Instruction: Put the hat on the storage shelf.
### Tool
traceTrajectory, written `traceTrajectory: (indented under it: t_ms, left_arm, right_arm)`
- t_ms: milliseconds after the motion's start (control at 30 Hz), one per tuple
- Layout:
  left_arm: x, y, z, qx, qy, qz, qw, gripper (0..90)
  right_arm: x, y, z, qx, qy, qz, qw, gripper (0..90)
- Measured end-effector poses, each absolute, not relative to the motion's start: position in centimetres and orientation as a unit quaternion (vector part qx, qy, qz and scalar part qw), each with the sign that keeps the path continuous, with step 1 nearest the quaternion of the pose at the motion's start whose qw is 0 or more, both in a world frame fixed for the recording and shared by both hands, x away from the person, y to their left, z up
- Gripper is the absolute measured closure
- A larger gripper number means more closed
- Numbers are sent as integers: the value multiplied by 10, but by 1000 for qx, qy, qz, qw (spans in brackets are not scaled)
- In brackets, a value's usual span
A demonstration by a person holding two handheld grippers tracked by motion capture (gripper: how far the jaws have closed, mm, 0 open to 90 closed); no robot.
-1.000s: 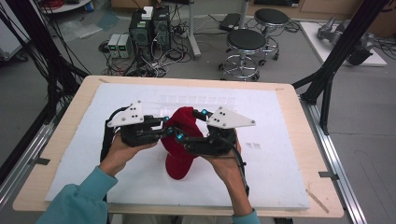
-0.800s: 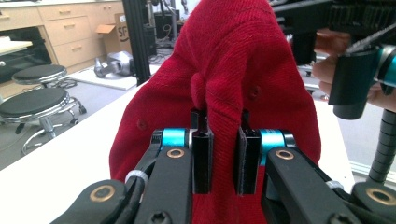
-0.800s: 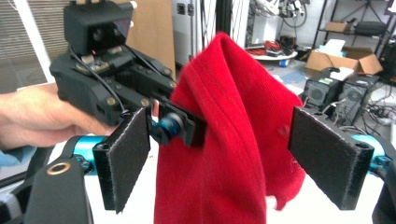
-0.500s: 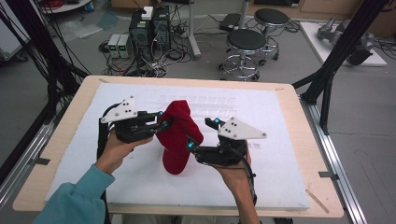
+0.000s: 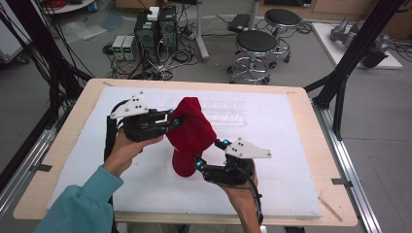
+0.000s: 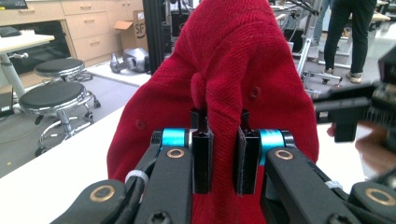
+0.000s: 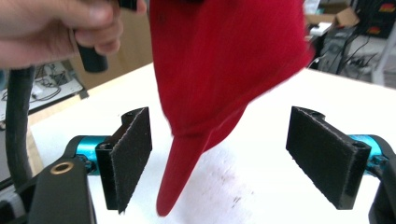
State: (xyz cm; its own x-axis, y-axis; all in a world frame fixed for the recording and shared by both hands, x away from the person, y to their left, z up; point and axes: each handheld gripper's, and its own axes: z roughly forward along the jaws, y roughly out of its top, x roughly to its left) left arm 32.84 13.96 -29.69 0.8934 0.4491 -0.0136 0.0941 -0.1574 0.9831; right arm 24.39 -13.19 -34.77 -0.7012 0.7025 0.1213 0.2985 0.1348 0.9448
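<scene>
- The red cap (image 5: 190, 136) hangs above the white table pad (image 5: 291, 145), long axis near vertical, brim (image 7: 180, 177) pointing down.
- My left gripper (image 6: 223, 140) is pinched tight on a fold of the cap's knit, carrying it.
- My right gripper (image 7: 229, 163) has its jaws spread wide; the brim hangs between them, nearer one pad (image 7: 133, 154), touching neither.
- Judgement: closing the right jaws should catch the brim.
</scene>
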Motion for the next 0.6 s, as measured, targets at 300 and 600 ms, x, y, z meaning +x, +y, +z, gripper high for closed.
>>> traceTrajectory:
  t_ms: [300, 600]
  left_arm:
    - [330, 136, -297, 745, 187, 143, 624, 807]
    - [331, 136, -297, 736, 197, 144, 631, 809]
  right_arm:
    - [251, -127, -361, 349, 737, 556, 158, 256]
    - [256, -123, -371, 349, 745, 554, 125, 412]
